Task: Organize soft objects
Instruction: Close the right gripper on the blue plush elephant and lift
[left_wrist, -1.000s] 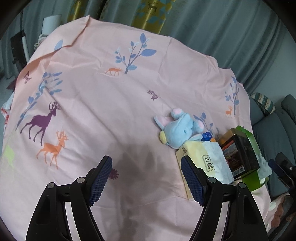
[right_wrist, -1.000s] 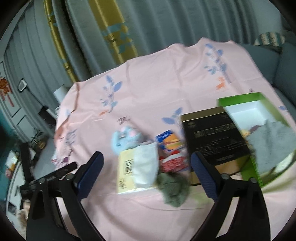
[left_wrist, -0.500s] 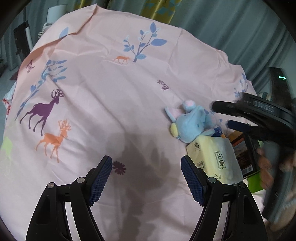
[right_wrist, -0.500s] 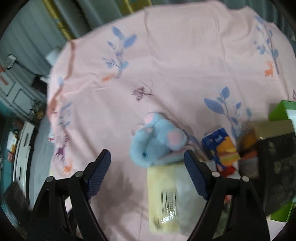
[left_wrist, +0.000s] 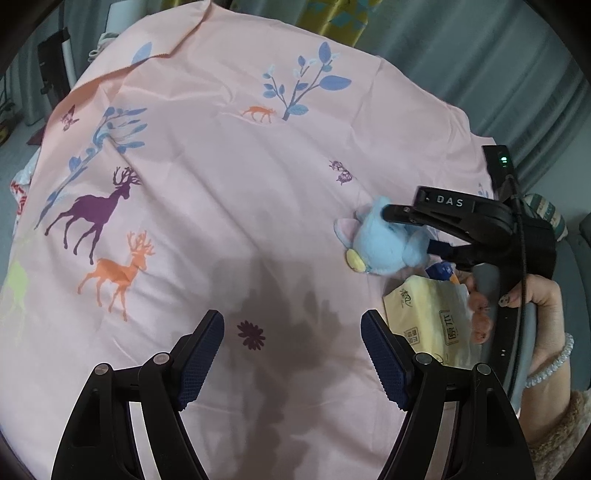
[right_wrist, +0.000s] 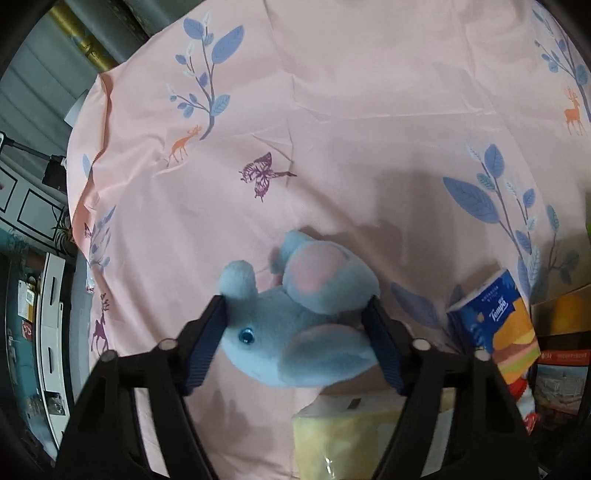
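Note:
A light blue plush animal (right_wrist: 295, 325) with pink ears lies on the pink printed cloth (right_wrist: 332, 110). My right gripper (right_wrist: 297, 314) is wide open with one finger on each side of the plush, its pads at the toy's flanks. In the left wrist view the plush (left_wrist: 380, 243) lies at the right, with the right gripper (left_wrist: 410, 232) over it. My left gripper (left_wrist: 291, 347) is open and empty above bare cloth, left of the plush.
A yellow tissue pack (left_wrist: 428, 321) lies just in front of the plush; it also shows in the right wrist view (right_wrist: 351, 435). A blue Tempo tissue packet (right_wrist: 495, 317) and dark boxes (right_wrist: 561, 354) sit to the right. Curtains hang behind the table.
My right gripper has come down and forward onto the plush, which now sits between its open fingers. The left gripper has stayed nearly still.

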